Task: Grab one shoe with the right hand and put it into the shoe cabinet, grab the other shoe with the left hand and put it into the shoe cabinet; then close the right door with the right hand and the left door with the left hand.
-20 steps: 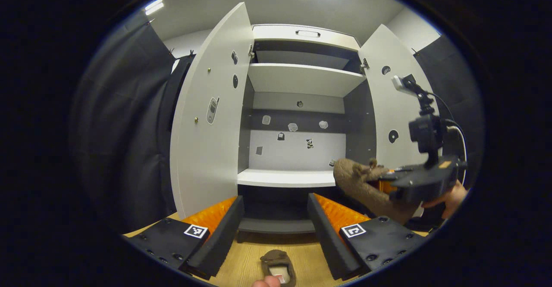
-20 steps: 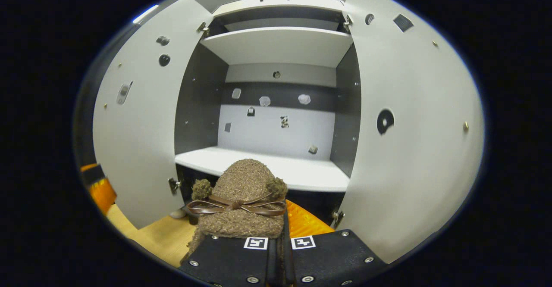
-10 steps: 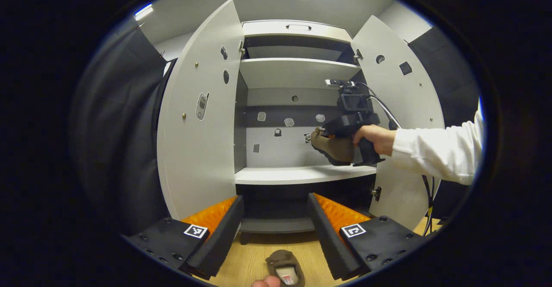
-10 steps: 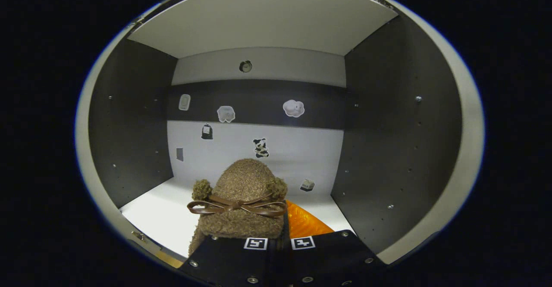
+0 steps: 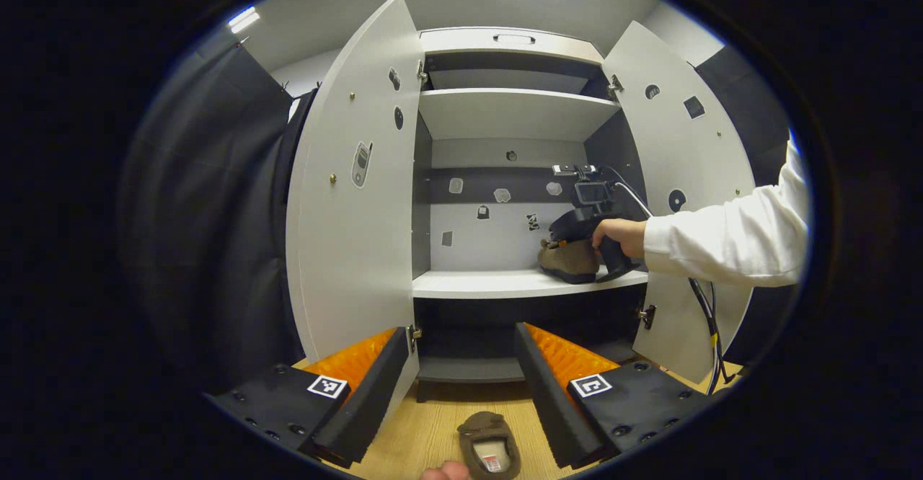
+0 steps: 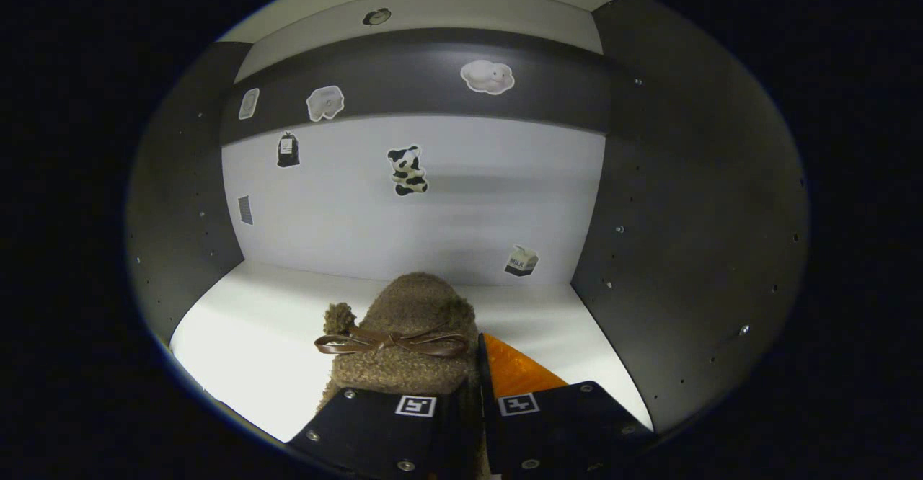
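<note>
Left gripper view: shoe cabinet (image 5: 505,112) at centre frame, both doors swung wide, left door (image 5: 353,206) at centre left, right door (image 5: 685,199) at centre right. On the white middle shelf (image 5: 490,283), right of centre, a brown shoe (image 5: 568,260) resting, with the right gripper (image 5: 588,224) on its near side, held by a hand (image 5: 619,235) in a white sleeve (image 5: 728,238) reaching in from the right edge. At bottom, left gripper (image 5: 461,372) with fingers spread wide, nothing between them. Below, at bottom centre on the wooden floor (image 5: 425,429), the second shoe (image 5: 490,451), brown, opening upward.

Right gripper view: inside the cabinet, fuzzy brown shoe (image 6: 407,336) with a ribbon bow at lower centre, over the white shelf (image 6: 252,343). Right gripper (image 6: 472,408) fingers drawn narrow, pinching the shoe's side wall between them. Small stickers (image 6: 407,170) scattered over the back wall, upper half of frame.
</note>
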Tool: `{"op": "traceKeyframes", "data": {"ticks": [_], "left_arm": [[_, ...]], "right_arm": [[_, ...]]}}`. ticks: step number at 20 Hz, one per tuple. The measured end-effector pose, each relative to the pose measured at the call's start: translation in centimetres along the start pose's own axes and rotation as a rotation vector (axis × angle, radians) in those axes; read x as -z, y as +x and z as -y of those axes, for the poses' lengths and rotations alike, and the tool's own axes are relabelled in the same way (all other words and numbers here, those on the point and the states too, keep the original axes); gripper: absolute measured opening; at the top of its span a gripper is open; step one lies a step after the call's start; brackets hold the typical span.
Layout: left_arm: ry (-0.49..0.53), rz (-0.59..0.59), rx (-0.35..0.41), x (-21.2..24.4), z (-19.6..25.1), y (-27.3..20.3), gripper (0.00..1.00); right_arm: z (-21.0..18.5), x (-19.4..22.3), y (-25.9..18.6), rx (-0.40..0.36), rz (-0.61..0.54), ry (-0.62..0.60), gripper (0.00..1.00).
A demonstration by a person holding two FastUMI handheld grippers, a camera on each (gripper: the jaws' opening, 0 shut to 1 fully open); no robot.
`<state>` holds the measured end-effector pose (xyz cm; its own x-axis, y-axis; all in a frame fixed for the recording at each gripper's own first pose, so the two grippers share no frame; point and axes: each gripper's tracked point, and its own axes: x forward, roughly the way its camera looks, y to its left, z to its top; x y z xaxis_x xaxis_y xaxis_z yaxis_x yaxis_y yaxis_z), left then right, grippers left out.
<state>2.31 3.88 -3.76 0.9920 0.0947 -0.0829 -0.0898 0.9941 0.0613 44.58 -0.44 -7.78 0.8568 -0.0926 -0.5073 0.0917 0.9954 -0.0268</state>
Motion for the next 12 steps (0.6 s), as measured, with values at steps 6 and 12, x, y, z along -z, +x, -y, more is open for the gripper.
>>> {"op": "traceKeyframes", "data": {"ticks": [6,12], "left_arm": [[-0.014,-0.014,-0.017,0.8,-0.6,0.1,0.97],[-0.026,0.007,-0.022,0.4,-1.2,-0.1,0.96]], "right_arm": [[-0.3,0.3,-2.6,-0.079,-0.03,-0.015,0.48],[0.8,0.0,-6.2,-0.137,-0.043,0.037,0.88]]}}
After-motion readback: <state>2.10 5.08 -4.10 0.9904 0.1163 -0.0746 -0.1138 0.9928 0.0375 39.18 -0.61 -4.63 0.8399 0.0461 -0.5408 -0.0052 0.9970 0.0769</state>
